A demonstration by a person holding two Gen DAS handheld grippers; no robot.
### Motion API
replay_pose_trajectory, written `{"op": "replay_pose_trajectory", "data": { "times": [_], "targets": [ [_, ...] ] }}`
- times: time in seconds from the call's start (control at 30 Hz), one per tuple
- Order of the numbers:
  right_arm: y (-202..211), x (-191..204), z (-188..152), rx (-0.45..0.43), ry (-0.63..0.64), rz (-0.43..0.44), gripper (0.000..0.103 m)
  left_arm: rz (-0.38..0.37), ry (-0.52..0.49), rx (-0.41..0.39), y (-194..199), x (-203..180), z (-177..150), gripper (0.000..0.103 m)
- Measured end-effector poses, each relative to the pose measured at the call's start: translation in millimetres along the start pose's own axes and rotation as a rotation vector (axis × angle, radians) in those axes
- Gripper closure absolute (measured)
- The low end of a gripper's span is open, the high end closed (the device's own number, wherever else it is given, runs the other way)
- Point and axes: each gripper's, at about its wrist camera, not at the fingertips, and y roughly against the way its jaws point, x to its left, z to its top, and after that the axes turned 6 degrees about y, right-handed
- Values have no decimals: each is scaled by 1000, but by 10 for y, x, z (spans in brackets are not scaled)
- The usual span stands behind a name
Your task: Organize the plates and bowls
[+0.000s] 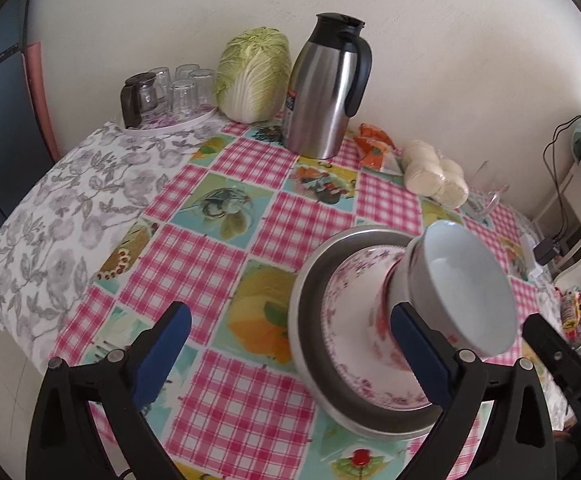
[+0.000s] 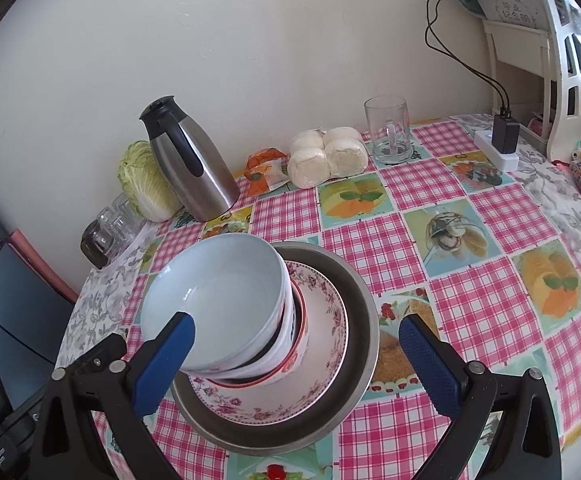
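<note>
Both grippers spread wide, nothing clamped. Left gripper (image 1: 290, 356) hovers over the pink-checked patchwork tablecloth (image 1: 226, 400), its right pad just beside the stack. Right gripper (image 2: 310, 360) straddles the stack's near side, left pad in front of the pale blue-white ceramic bowl (image 2: 218, 300). That bowl is nested on another bowl atop the floral-rimmed white plate (image 2: 318, 364), inside the round grey metal pan (image 2: 364, 320). Steel thermos jug (image 2: 194, 168) and napa cabbage (image 2: 142, 184) stand by the wall.
</note>
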Motion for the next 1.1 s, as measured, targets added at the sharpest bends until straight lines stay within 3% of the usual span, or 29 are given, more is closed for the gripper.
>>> {"op": "replay_pose_trajectory", "data": {
  "times": [0.3, 0.5, 0.83, 1.1],
  "targets": [
    [43, 52, -200, 15, 52, -18, 0, 50, -44, 1, 14, 80, -175, 3],
    [-10, 60, -368, 50, 95, -56, 0, 50, -33, 49, -82, 139, -279, 3],
    [-156, -8, -588, 107, 141, -105, 0, 178, -138, 82, -217, 106, -460, 3],
    [-311, -181, -649, 170, 121, -132, 0, 211, -161, 90, -282, 133, -516, 3]
  ]
}}
